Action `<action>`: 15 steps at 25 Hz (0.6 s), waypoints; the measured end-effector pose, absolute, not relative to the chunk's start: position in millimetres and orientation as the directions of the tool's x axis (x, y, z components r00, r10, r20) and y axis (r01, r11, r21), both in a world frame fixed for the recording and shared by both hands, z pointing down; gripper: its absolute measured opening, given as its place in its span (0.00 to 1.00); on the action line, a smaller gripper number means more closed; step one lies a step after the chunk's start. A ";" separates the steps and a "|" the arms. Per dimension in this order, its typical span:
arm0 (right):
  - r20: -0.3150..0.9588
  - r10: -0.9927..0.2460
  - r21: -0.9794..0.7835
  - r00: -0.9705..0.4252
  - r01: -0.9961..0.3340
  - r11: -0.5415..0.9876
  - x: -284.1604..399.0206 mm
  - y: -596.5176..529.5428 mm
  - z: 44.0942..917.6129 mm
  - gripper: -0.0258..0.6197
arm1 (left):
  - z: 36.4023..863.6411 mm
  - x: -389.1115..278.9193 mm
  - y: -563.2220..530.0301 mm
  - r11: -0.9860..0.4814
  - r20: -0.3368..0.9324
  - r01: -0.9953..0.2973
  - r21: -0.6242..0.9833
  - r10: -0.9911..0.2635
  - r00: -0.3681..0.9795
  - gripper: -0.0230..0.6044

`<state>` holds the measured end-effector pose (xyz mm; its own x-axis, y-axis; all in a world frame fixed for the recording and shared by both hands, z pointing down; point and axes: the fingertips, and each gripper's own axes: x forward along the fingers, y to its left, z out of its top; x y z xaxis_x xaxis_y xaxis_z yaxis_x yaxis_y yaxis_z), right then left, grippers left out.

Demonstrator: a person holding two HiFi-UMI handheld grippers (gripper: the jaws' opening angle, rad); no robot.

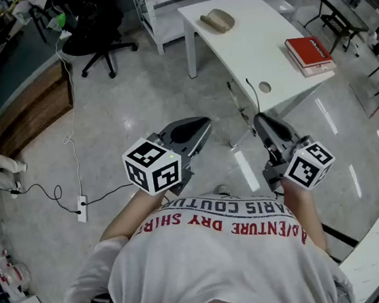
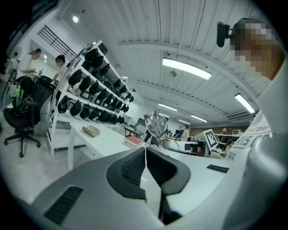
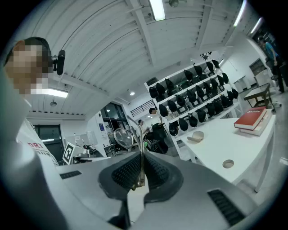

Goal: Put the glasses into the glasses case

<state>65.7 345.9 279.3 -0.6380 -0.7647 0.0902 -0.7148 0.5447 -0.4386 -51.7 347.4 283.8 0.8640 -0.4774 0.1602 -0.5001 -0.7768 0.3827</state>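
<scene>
1. Glasses are being carried in the air, well apart from the table. One temple arm is running between the pads of the right gripper, whose jaws are clamping on it, and the lenses are projecting ahead of the tips.
2. Left gripper is carrying nothing, its jaws meeting pad to pad. It is hovering near the right one, in front of the person's chest.
3. Glasses case, tan and oval, is lying towards the far end of the table. Whether its lid is standing open cannot be told.
4. Progress, as judged: the pick-up is looking complete. The carry to the case, any opening of it, the placing and the release are all remaining.
5. White table is also bearing a red book, well apart from the case, and is showing a round cable hole.
6. Pale glossy floor is reflecting the ceiling lights. A black office chair and a power strip with trailing cable are occupying the left side.
7. Shelf rack of dark helmet-like items is standing behind the table, and people are working in the background.
</scene>
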 end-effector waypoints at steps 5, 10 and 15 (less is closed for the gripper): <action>0.086 -0.758 -0.434 -0.646 -0.709 0.555 50.5 345.1 279.9 0.09 | 285.2 -66.6 345.7 -0.774 0.156 -0.506 0.381 -0.486 0.860 0.08; 0.091 -0.755 -0.443 -0.649 -0.705 0.553 42.4 341.4 283.9 0.09 | 289.8 -76.0 342.4 -0.765 0.160 -0.515 0.386 -0.494 0.855 0.08; 0.091 -0.749 -0.443 -0.657 -0.700 0.560 39.1 328.5 287.1 0.09 | 290.3 -78.2 331.6 -0.762 0.157 -0.523 0.382 -0.504 0.850 0.08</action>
<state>39.1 328.5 287.1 -0.6566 -0.7487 0.0914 -0.7002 0.5599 -0.4430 -78.2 331.6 290.3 0.8496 -0.5035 0.1572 -0.5225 -0.7625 0.3816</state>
